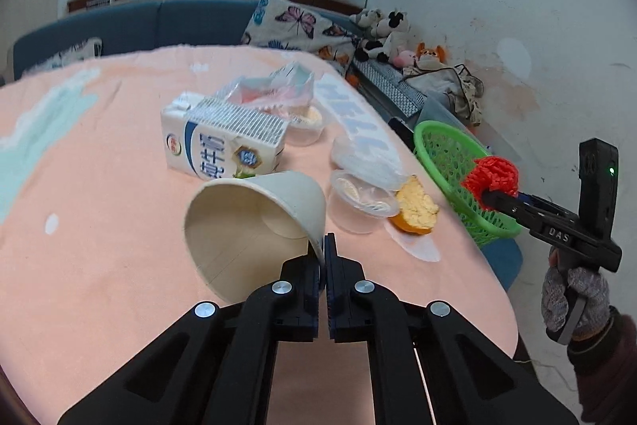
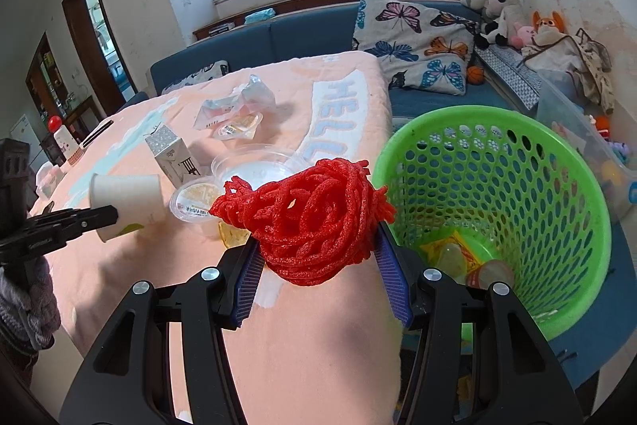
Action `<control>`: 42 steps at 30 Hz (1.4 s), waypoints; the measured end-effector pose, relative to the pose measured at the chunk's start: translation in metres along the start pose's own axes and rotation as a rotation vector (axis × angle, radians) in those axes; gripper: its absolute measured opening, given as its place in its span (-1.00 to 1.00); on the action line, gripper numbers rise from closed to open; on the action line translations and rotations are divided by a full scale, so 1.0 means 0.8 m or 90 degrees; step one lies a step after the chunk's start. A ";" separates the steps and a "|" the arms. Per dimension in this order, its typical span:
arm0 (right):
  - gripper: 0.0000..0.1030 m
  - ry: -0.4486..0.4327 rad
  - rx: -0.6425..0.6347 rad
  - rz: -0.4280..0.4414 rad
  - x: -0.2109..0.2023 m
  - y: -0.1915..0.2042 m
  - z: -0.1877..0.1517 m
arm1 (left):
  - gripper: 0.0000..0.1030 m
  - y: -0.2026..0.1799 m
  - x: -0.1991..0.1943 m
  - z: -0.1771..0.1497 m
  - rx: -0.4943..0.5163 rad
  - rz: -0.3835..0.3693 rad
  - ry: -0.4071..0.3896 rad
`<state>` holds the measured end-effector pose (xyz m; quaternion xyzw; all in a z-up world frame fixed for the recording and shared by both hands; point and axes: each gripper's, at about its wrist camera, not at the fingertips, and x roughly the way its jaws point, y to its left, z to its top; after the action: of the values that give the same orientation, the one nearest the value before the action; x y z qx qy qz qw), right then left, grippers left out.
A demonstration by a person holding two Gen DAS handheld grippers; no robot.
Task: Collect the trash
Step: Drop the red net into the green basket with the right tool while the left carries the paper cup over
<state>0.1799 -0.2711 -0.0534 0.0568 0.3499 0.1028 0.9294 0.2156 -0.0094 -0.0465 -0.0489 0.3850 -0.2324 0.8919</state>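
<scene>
**Thin rim grip on the cup, mesh bundle short of the basket**

Peach cloth covers the desk [image 1: 99,186], with a blue sofa and a window behind. From the left wrist you see your left gripper [image 1: 323,249] with its jaws closed on just the rim of the tipped white paper cup [image 1: 254,218], beside the white milk carton [image 1: 223,146] and the clear plastic tubs [image 1: 360,202]. That thin pinch could crease the rim and let the cup swing or slip as you carry it.

From the right wrist, your right gripper [image 2: 318,257] has its jaws gripping the red foam mesh bundle [image 2: 310,222], which hangs over the desk edge, just beside the green perforated plastic basket [image 2: 497,210] and not yet above it. Let go now and it may land on the cloth or the floor.
</scene>
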 end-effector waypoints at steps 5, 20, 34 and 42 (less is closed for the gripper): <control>0.06 -0.008 0.016 -0.018 -0.013 -0.017 0.002 | -0.94 -0.022 -0.029 0.008 0.021 -0.004 -0.030; 0.11 0.010 0.062 -0.150 -0.021 -0.131 0.013 | -0.94 -0.110 -0.012 0.080 0.109 -0.069 -0.056; 0.39 0.031 0.110 -0.148 0.025 -0.185 0.020 | -0.94 -0.172 0.051 0.110 0.162 -0.094 -0.020; 0.44 0.023 0.116 -0.152 0.017 -0.195 0.015 | -0.94 -0.194 0.077 0.115 0.177 -0.112 -0.001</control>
<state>0.2211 -0.4202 -0.0809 0.0967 0.3784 -0.0399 0.9197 0.2594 -0.1836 0.0183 0.0414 0.3424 -0.3603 0.8667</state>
